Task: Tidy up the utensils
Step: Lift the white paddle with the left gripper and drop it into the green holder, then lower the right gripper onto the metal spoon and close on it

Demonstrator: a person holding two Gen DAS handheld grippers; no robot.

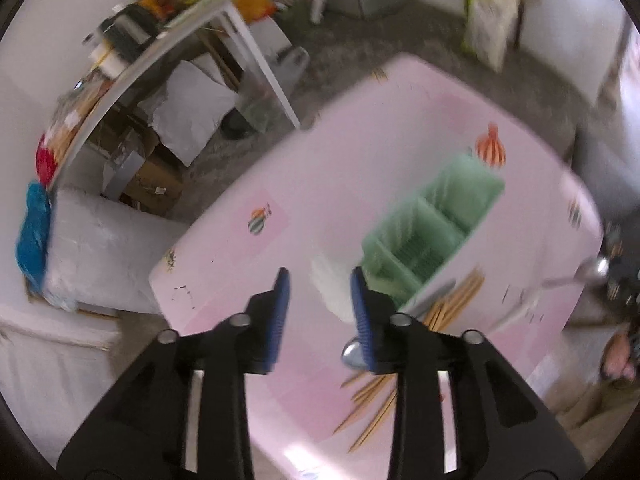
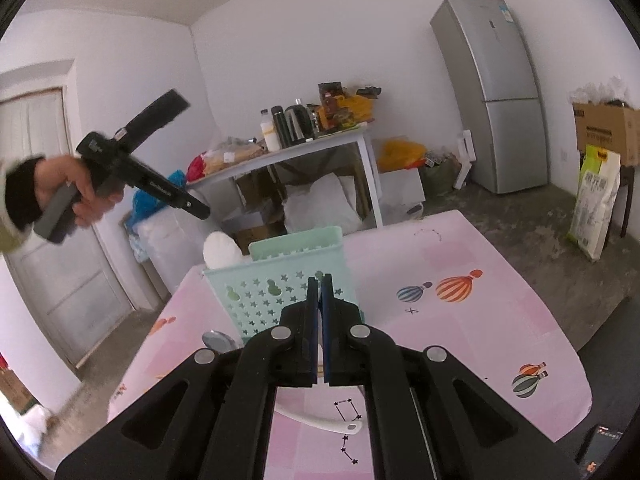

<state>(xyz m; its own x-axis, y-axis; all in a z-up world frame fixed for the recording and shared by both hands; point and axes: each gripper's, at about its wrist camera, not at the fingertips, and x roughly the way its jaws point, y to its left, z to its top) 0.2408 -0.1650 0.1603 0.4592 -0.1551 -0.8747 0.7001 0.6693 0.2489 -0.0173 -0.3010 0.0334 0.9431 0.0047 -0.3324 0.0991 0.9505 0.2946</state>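
Here the left tool hangs partly open and empty over the bench, probably ready for chopsticks. The right tool is closed, apparently holding a spoon for the caddy.

My right gripper, black with blue pads, is closed with nothing visible between them, pointing at a mint-green perforated plastic utensil basket on a pink balloon-print tablecloth. A white plastic spoon handle lies below it. At left, a hand holds the other black gripper in the air.
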